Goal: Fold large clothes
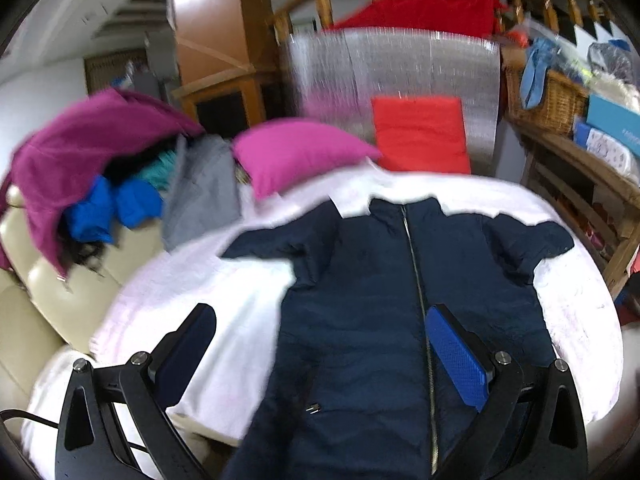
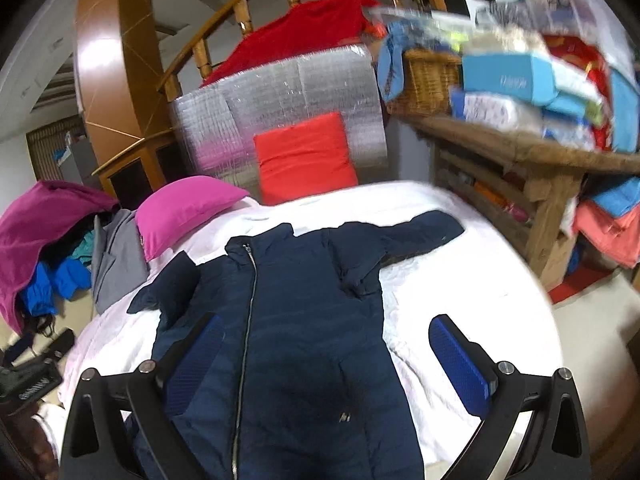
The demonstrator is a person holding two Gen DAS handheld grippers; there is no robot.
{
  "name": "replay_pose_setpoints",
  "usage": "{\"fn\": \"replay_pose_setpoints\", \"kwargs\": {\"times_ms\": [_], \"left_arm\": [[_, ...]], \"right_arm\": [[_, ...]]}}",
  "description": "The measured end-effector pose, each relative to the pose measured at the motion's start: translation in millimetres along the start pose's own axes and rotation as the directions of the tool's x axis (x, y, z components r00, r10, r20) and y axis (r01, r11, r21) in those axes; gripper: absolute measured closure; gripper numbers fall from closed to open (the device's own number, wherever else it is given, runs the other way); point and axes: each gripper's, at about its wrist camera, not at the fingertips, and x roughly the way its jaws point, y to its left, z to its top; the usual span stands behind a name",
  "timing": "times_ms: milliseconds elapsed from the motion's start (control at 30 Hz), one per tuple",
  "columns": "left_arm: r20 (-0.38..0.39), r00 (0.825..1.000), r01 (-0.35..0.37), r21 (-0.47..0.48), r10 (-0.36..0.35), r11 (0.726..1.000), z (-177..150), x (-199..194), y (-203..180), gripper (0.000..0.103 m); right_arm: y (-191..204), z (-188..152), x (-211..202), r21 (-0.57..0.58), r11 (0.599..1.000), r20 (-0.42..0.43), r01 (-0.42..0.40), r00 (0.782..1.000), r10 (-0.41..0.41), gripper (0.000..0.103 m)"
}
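A large navy zip-up jacket lies flat, front up and zipped, on a white sheet, with both sleeves spread out to the sides. My left gripper hovers open above the jacket's lower left half, its blue pads wide apart with nothing between them. Over the jacket's lower right half my right gripper is open too, one finger above the cloth and the other above the sheet.
A pink pillow and a red cushion sit beyond the collar. A pile of purple, blue and grey clothes lies at left. A wooden shelf with a basket stands at right.
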Motion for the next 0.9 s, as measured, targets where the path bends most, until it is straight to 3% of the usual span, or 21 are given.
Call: {"fn": "replay_pose_setpoints", "kwargs": {"times_ms": [67,167,200,367,567,667,733,800,900], "left_arm": [[-0.091,0.995,0.051,-0.013,-0.052,0.999,3.1,50.2,-10.9,0.0],[-0.206,0.976,0.07,-0.042,-0.077,0.997,1.2,115.0,-25.0,0.0],[-0.24,0.968,0.061,-0.055,-0.073,0.997,-1.1,143.6,-30.2,0.0],[-0.327,0.944,0.011,-0.066,-0.032,0.998,-8.5,215.5,-42.1,0.0],[-0.341,0.94,-0.019,-0.004,0.016,1.0,-19.2,256.6,-56.0,0.0],[-0.379,0.925,0.001,0.042,0.015,0.999,-25.3,268.1,-60.8,0.0],[-0.371,0.928,0.004,0.072,0.023,0.997,-26.5,268.2,-66.5,0.0],[-0.369,0.929,0.005,0.095,0.03,0.995,-29.2,267.4,-70.7,0.0],[-0.367,0.93,0.004,0.06,0.018,0.998,-35.0,268.5,-71.5,0.0]], "right_arm": [[-28.3,11.4,34.1,0.071,0.996,-0.055,-0.058,0.997,0.062,0.0],[-72.4,24.1,83.9,0.206,0.969,-0.111,-0.136,0.981,0.161,0.0],[-85.9,27.1,100.5,0.25,0.956,-0.127,-0.151,0.974,0.187,0.0],[-149.7,41.0,189.4,0.451,0.866,-0.141,-0.214,0.941,0.306,0.0],[-212.8,39.7,285.3,0.695,0.682,-0.064,-0.228,0.925,0.374,0.0],[-234.9,35.0,326.8,0.771,0.604,-0.039,-0.2,0.933,0.358,0.008],[-245.7,33.5,348.2,0.794,0.584,-0.052,-0.169,0.938,0.342,0.018],[-253.9,32.3,368.1,0.808,0.573,-0.061,-0.139,0.947,0.316,0.021],[-257.5,35.0,386.9,0.815,0.566,-0.053,-0.12,0.959,0.28,0.031]]}}
